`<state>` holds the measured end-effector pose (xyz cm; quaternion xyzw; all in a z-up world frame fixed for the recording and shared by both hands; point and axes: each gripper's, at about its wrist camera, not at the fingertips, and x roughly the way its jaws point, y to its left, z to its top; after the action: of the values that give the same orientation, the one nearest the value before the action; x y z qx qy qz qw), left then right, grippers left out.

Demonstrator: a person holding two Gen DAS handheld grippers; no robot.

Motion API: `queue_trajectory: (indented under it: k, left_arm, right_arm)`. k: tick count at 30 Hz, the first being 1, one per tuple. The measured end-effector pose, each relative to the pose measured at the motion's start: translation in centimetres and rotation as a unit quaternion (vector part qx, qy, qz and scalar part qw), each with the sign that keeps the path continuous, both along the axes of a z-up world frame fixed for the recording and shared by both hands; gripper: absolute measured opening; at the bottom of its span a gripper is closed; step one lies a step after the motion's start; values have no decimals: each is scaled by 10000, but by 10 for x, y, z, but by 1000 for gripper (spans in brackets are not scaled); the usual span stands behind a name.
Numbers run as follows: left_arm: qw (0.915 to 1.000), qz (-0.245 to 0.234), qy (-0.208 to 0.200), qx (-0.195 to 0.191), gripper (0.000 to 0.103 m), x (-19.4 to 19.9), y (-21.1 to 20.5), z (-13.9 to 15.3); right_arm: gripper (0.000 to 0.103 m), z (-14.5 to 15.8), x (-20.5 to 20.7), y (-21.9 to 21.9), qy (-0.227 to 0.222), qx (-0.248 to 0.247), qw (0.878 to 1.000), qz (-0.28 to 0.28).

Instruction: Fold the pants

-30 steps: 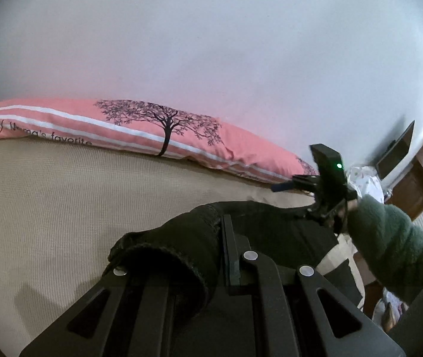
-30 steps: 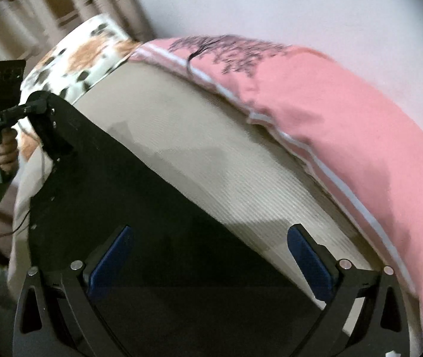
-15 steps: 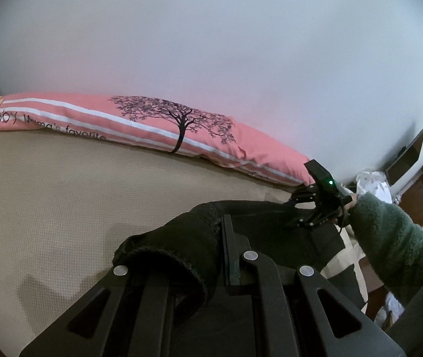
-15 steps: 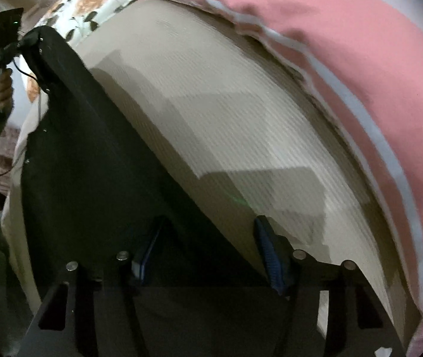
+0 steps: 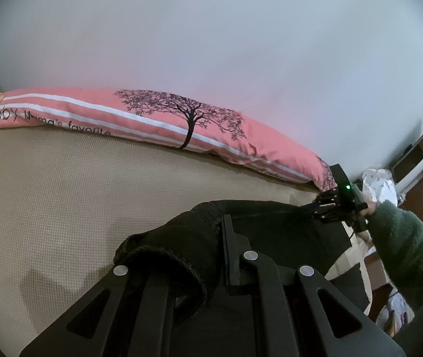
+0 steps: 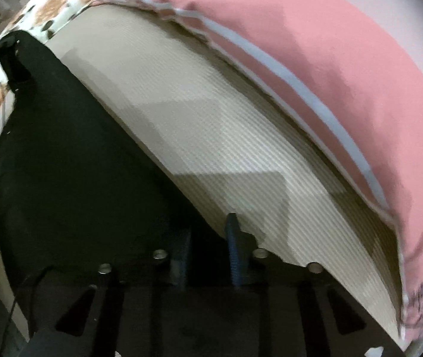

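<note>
Both grippers pinch the pants [image 6: 71,160]: your left gripper [image 5: 222,255] and right gripper [image 6: 208,255] hold opposite ends, long axis stretched between them.

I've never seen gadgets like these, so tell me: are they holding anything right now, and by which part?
Both hold the black pants. The left tool is shut on a bunched hem or cuff end; the right tool is nearly closed on the far edge, along the beige bedsheet.

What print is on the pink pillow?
A black tree with white stripes and lettering on the pink pillow; clearest in left wrist view.
</note>
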<state>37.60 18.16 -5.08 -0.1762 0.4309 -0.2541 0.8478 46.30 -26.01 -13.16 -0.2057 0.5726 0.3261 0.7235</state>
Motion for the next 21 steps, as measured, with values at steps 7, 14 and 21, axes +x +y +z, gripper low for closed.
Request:
queue_trajectory:
  k: [7, 14, 21]
  left_arm:
    - [9997, 137, 54, 208, 9, 6, 1, -4]
    - [9995, -54, -109, 275, 9, -13, 6, 11]
    - [9974, -498, -281, 439, 9, -60, 11, 30]
  right_arm:
    - [9, 24, -32, 0, -691, -14, 9960, -562]
    - [8, 79, -107, -14, -1440, 15, 9839, -1057]
    - [8, 107, -195, -16, -1573, 299, 9765, -1446]
